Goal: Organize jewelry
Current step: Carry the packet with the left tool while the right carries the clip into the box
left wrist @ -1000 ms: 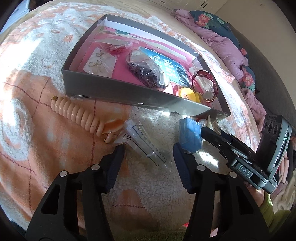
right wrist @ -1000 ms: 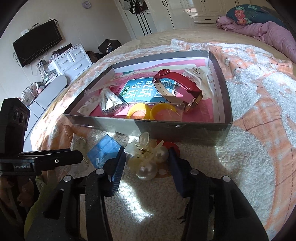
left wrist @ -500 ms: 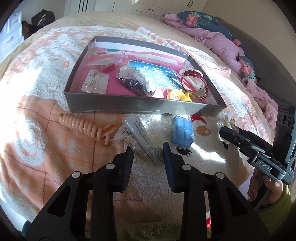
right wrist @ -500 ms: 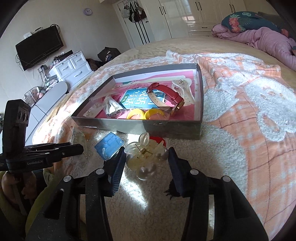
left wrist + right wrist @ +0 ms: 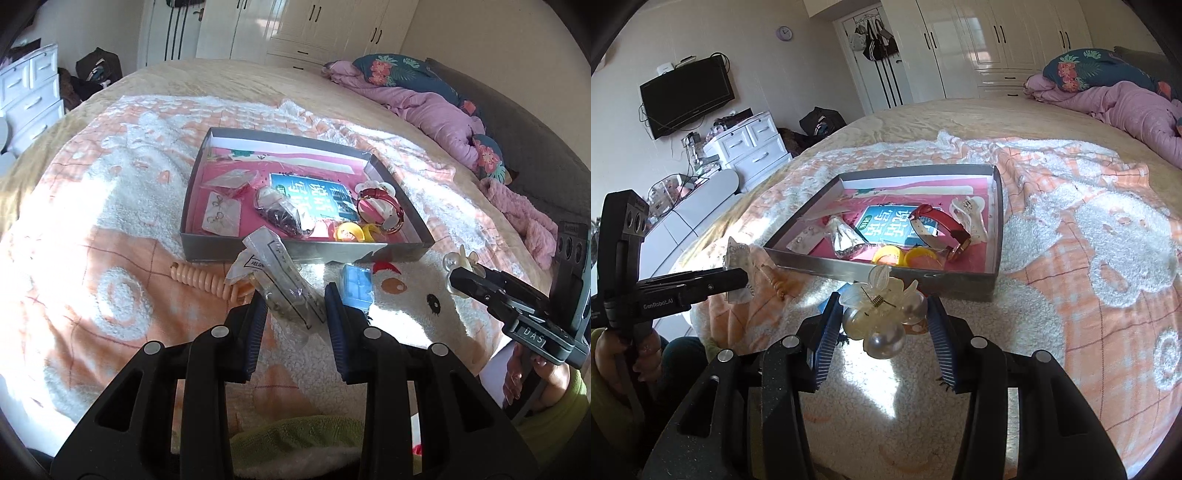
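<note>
Biggest thing first: the shallow grey cardboard box with the pink lining [image 5: 995, 236] sits mid-bed on the orange-and-white fleece blanket [image 5: 1089, 258], straight ahead of both our tools, its near wall just past the tips. Our left tongs [image 5: 295, 314] are narrowed onto a clear plastic packet [image 5: 280, 291], long axis slanting toward the box. Our right tongs [image 5: 881, 317], a bit nearer, are clamped on the translucent pearl-studded hair claw [image 5: 882, 314].
</note>
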`<act>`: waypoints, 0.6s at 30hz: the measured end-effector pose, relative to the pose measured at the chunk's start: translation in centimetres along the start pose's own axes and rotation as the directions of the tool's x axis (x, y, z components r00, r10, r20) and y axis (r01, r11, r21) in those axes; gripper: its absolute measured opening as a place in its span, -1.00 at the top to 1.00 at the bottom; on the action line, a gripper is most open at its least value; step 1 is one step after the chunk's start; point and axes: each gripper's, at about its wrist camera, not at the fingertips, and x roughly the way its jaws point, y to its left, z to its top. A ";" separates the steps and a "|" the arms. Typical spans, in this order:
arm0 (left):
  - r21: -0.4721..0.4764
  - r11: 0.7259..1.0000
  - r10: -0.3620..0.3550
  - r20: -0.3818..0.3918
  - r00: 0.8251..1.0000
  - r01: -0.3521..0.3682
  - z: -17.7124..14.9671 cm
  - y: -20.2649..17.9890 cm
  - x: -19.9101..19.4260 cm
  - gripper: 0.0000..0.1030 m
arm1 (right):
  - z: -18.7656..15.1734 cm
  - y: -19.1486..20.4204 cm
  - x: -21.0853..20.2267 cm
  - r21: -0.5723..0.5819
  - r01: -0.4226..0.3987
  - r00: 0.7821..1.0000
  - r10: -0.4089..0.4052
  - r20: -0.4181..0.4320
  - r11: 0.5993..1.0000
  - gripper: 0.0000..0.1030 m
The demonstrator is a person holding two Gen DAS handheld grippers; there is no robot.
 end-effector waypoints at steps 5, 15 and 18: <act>-0.006 1.000 0.007 0.033 0.999 -0.007 0.4 0.5 -1.3 0.54 | 1.0 1.1 -0.6 -0.025 -0.011 1.000 0.012 0.022 1.000 0.12; -0.010 0.999 0.037 0.085 0.996 -0.036 1.5 0.9 -2.3 0.54 | 2.4 2.2 -0.1 -0.053 -0.019 0.999 0.022 0.042 0.998 0.12; -0.013 0.999 0.038 0.090 0.995 -0.037 1.9 1.1 -2.1 0.54 | 2.8 2.3 0.1 -0.056 -0.017 0.999 0.019 0.049 0.998 0.12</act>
